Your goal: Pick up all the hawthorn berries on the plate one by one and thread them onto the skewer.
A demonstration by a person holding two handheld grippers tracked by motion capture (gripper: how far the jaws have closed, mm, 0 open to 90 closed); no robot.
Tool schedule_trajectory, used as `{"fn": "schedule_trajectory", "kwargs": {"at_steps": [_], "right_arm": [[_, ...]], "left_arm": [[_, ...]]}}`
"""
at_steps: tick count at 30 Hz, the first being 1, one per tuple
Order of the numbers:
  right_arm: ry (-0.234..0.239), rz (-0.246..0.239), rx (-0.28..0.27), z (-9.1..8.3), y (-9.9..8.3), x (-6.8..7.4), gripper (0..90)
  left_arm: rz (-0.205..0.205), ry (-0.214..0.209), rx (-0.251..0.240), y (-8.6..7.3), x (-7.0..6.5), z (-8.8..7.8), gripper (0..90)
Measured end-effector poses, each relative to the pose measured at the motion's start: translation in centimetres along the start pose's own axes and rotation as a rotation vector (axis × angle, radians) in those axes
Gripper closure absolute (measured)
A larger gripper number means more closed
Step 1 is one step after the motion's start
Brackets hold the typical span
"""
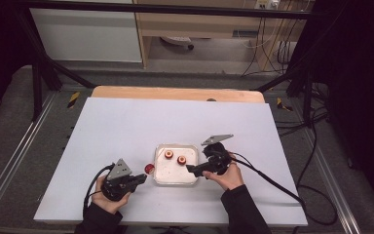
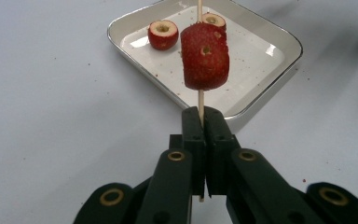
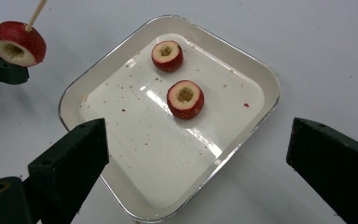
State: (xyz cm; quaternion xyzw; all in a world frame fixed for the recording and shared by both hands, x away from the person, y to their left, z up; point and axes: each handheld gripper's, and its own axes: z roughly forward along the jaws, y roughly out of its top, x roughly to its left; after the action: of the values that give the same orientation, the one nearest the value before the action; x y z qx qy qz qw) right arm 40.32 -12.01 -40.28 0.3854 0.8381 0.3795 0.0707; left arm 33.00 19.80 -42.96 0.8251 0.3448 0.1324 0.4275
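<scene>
L gripper [image 2: 201, 122]: jaws shut tight on skewer [image 2: 200, 100], one fruit [image 2: 205, 56] threaded, held over bench just beside tray [image 2: 261, 95]. R gripper [image 3: 196, 154]: jaws wide, empty, above tray. Two cored fruits [image 3: 185, 99] [image 3: 167, 56] lie in tray beyond. Risk: thin stick could pivot or snap if next fruit's pushed off-axis; the round fruit could roll under closing jaws.

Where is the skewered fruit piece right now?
The skewered piece sits on a thin stick clamped in the left gripper. In the high view it hangs just left of the tray, apart from the two pieces lying inside it.
</scene>
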Motion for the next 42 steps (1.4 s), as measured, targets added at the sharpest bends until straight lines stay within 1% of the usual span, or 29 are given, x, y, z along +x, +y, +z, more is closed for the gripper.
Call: {"fn": "schedule_trajectory", "kwargs": {"at_steps": [1, 2, 5, 6, 7, 8, 10, 12, 15, 16, 20, 24, 27, 31, 34, 36, 39, 42], "right_arm": [[-0.002, -0.006, 0.011, 0.1, 0.2, 0.0, 6.1], [-0.008, -0.022, 0.022, 0.2, 0.4, 0.0, 6.2], [-0.019, -0.036, 0.055, 0.6, 1.2, 0.2, 6.6], [-0.022, -0.048, 0.071, 0.7, 1.5, 0.2, 6.9], [-0.031, -0.051, 0.086, 0.8, 1.8, 0.3, 7.2], [-0.039, -0.063, 0.098, 0.9, 2.1, 0.4, 7.6], [-0.048, -0.092, 0.129, 1.2, 2.9, 0.6, 9.8], [-0.047, -0.115, 0.164, 1.5, 3.5, 1.0, 11.0], [-0.048, -0.145, 0.201, 2.0, 4.3, 1.3, 14.0], [-0.057, -0.15, 0.214, 2.2, 4.6, 1.4, 15.2], [-0.039, -0.151, 0.262, 3.0, 5.4, 1.3, 19.4], [-0.03, -0.15, 0.295, 4.0, 5.8, 1.2, 23.5], [-0.025, -0.138, 0.311, 4.7, 5.9, 1.1, 27.6], [-0.026, -0.102, 0.337, 5.3, 5.9, 0.7, 33.6], [-0.021, -0.098, 0.356, 5.7, 5.9, 0.5, 36.9], [-0.017, -0.101, 0.366, 6.0, 5.9, 0.4, 38.2], [-0.006, -0.107, 0.367, 6.3, 5.8, 0.3, 41.2], [0.002, -0.133, 0.378, 6.7, 5.8, 0.3, 43.4]], "left_arm": [[0.0, -0.002, -0.002, 0.0, 0.0, 0.0, 88.4], [-0.002, -0.003, -0.003, 0.0, 0.1, -0.1, 88.4], [-0.003, 0.0, -0.001, 0.0, 0.2, -0.2, 88.4], [-0.002, -0.002, -0.001, 0.0, 0.2, -0.2, 88.4], [-0.002, -0.001, 0.0, 0.0, 0.2, -0.2, 88.4], [-0.002, -0.002, 0.0, 0.0, 0.3, -0.2, 88.4], [-0.001, -0.003, 0.0, -0.1, 0.3, -0.2, 88.4], [-0.002, -0.005, 0.001, 0.0, 0.3, -0.2, 88.4], [0.0, -0.004, 0.005, -0.1, 0.4, -0.2, 88.4], [0.001, -0.003, 0.006, -0.1, 0.4, -0.2, 88.4], [-0.001, -0.004, 0.006, -0.1, 0.4, -0.2, 88.4], [-0.002, -0.003, 0.005, -0.1, 0.5, -0.2, 88.4], [-0.002, -0.003, 0.006, -0.1, 0.5, -0.2, 88.4], [0.003, -0.004, 0.01, -0.1, 0.5, -0.1, 88.4], [0.004, -0.003, 0.011, -0.1, 0.5, -0.1, 88.4], [0.003, -0.003, 0.011, -0.1, 0.5, 0.0, 88.4], [0.004, -0.004, 0.013, -0.1, 0.4, 0.0, 88.4], [0.003, -0.004, 0.015, -0.1, 0.4, 0.1, 88.4]]}}
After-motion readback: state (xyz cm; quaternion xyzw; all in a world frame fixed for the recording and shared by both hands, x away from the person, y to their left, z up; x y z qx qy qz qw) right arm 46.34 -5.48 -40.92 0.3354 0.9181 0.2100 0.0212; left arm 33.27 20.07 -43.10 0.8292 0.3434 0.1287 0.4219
